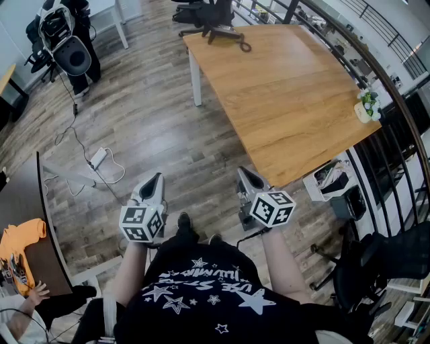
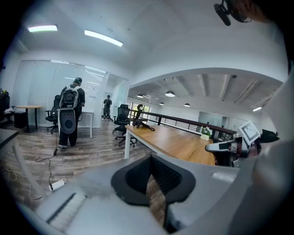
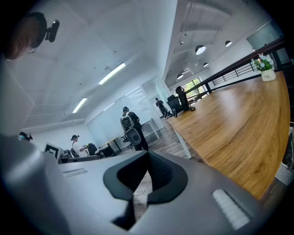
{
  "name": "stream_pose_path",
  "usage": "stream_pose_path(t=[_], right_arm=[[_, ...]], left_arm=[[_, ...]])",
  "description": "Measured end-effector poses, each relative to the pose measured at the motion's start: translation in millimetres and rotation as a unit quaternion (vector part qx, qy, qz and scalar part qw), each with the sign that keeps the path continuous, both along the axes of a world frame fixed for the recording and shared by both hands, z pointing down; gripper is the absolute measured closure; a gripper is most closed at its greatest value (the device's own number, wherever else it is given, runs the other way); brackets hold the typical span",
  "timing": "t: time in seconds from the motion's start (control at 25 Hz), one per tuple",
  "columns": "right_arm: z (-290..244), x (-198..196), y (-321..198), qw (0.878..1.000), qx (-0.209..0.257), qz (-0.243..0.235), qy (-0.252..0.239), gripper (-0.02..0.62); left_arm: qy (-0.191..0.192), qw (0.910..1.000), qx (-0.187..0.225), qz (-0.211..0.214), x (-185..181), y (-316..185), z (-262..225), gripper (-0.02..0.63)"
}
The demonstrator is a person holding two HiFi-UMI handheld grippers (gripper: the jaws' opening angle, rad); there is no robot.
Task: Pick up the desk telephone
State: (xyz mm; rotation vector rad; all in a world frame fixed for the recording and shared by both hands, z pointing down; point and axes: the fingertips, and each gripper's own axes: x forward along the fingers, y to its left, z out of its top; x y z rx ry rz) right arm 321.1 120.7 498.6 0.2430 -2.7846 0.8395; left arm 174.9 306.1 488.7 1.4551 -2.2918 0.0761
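Note:
The black desk telephone (image 1: pixel 225 33) with its coiled cord stands at the far end of the wooden table (image 1: pixel 289 101). It is small and distant in the left gripper view (image 2: pixel 140 120) and the right gripper view (image 3: pixel 182 103). My left gripper (image 1: pixel 153 180) is held over the floor, well short of the table, with its jaws together and nothing between them (image 2: pixel 150 174). My right gripper (image 1: pixel 245 176) hovers just before the table's near corner, jaws likewise shut and empty (image 3: pixel 146 160). Both point toward the table and slightly down.
A small potted plant (image 1: pixel 367 107) sits at the table's right edge, by a dark railing (image 1: pixel 396 101). Office chairs (image 1: pixel 201 10) stand behind the table. A person with a backpack (image 1: pixel 67 40) stands far left. A power strip and cable (image 1: pixel 98 158) lie on the floor.

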Motion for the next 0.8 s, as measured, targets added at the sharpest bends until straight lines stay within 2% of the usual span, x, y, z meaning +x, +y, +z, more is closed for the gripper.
stream_pose_path(t=[0.4, 0.8], right_arm=[[-6, -33, 6, 1.000, 0.009, -0.004, 0.005, 0.597], [-16, -93, 10, 0.999, 0.031, 0.007, 0.007, 0.597]], left_arm=[[-0.002, 1.0000, 0.003, 0.005, -30, 8, -2, 0.604], [0.018, 0.9998, 0.010, -0.001, -96, 25, 12, 0.604]])
